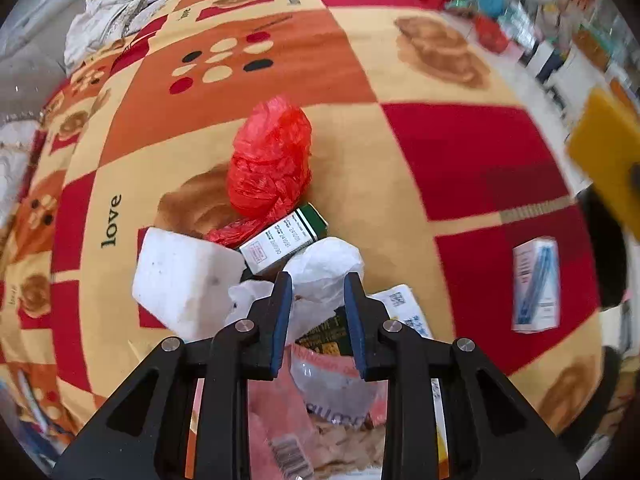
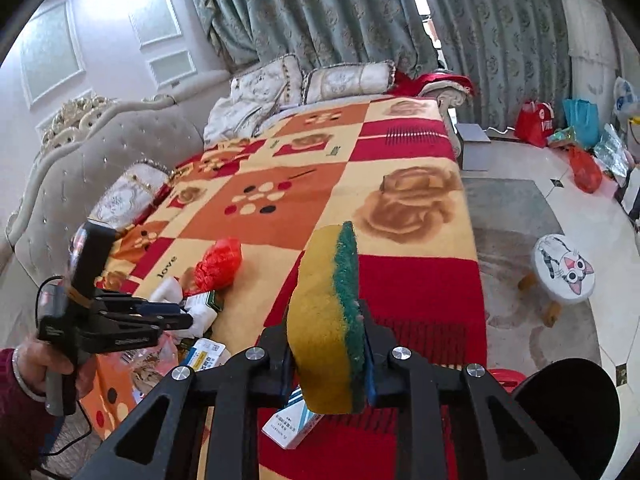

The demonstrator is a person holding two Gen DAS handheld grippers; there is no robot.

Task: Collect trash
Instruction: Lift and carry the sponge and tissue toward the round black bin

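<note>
Trash lies on a patterned bed blanket (image 1: pixel 360 152). My left gripper (image 1: pixel 318 292) is open just above a crumpled white plastic bag (image 1: pixel 324 264), with a white foam block (image 1: pixel 184 280), a green-and-white small box (image 1: pixel 284 240) and a red plastic bag (image 1: pixel 272 160) beyond it. A clear-pink wrapper (image 1: pixel 332 388) lies under its fingers. My right gripper (image 2: pixel 328 344) is shut on a yellow-and-green sponge (image 2: pixel 324 320), held above the blanket; the sponge also shows in the left wrist view (image 1: pixel 608 160). A blue-and-white box (image 1: pixel 538 284) lies on the blanket to the right.
Pillows (image 2: pixel 304 80) sit at the bed's far end, a padded headboard (image 2: pixel 100 152) on the left. A cat-print stool (image 2: pixel 564 272), a black round object (image 2: pixel 572 408) and several bags (image 2: pixel 560 120) stand on the floor at right.
</note>
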